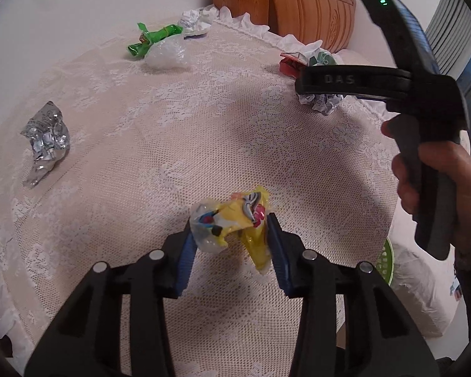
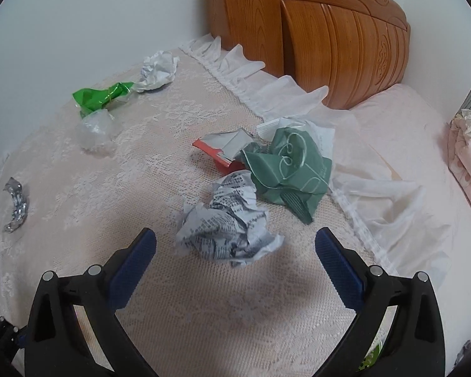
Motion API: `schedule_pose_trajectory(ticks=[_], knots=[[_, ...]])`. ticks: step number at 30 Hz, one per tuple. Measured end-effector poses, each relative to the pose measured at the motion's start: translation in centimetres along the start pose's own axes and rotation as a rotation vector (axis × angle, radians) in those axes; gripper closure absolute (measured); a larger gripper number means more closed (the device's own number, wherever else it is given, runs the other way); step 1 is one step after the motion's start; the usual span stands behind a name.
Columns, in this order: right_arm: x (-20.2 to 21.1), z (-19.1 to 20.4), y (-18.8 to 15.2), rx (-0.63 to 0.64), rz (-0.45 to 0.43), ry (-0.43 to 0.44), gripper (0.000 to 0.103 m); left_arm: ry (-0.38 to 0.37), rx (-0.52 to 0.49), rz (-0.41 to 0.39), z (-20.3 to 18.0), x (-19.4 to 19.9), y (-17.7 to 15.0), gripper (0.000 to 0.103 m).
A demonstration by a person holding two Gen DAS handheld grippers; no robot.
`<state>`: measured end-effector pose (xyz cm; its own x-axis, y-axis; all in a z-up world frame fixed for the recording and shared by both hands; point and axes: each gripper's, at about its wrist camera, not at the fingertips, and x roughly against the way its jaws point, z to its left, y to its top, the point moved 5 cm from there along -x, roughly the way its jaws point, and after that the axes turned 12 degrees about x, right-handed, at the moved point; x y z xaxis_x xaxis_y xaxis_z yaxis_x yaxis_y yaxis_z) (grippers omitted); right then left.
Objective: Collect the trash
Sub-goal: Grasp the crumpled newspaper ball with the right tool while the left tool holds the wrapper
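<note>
My left hand-held gripper (image 1: 232, 235) had its blue ribbed pads clamped on the crumpled yellow plastic snack wrapper (image 1: 235, 220), which sat pinched between them just above the lace-covered bench (image 1: 204, 125). My right hand-held gripper (image 2: 235, 251) stood with its jaws wide apart and nothing between the pads. The crumpled ball of printed newspaper (image 2: 226, 226) lay straight ahead of it, centred between the two fingers and just beyond their tips, so I judged the right hand the nearer one for that piece. The ball looked roughly round, slightly wider across the jaw gap than deep, so a plain downward approach seemed enough. Just behind it, touching or nearly so, lay the folded dark green paper packet (image 2: 292, 169) and the torn red and silver foil wrapper (image 2: 226, 150); closing too far forward risked catching them. Well apart to the left lay the twisted bright green film wrapper (image 2: 100, 94), the clear plastic scrap (image 2: 94, 132) and the crinkled silver foil (image 1: 45, 138). The lace cloth looked soft and snag-prone.
</note>
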<state>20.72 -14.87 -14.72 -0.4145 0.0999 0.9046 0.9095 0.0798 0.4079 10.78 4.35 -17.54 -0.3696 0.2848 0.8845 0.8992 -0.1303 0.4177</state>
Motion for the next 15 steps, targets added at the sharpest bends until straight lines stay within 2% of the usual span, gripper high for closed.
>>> schedule_pose_trajectory(ticks=[2, 4, 5, 6, 8, 15], knots=[[-1.0, 0.4, 0.2, 0.017, 0.029, 0.01, 0.019, 0.011, -0.006, -0.006, 0.2, 0.4, 0.1, 0.061], [-1.7, 0.8, 0.2, 0.018, 0.055, 0.021, 0.03, 0.013, -0.002, -0.009, 0.3, 0.8, 0.2, 0.061], [-1.9, 1.0, 0.2, 0.017, 0.058, 0.024, 0.035, 0.011, 0.002, -0.011, 0.5, 1.0, 0.2, 0.061], [-1.8, 1.1, 0.2, 0.022, 0.053, 0.018, 0.036, 0.011, 0.004, -0.013, 0.6, 1.2, 0.3, 0.061], [-1.5, 1.5, 0.2, 0.026, 0.048, 0.043, 0.046, 0.018, 0.005, -0.022, 0.7, 1.6, 0.4, 0.061], [2.5, 2.1, 0.0, 0.017, -0.03, 0.106, 0.048, 0.028, 0.002, -0.057, -0.1, 3.3, 0.7, 0.061]])
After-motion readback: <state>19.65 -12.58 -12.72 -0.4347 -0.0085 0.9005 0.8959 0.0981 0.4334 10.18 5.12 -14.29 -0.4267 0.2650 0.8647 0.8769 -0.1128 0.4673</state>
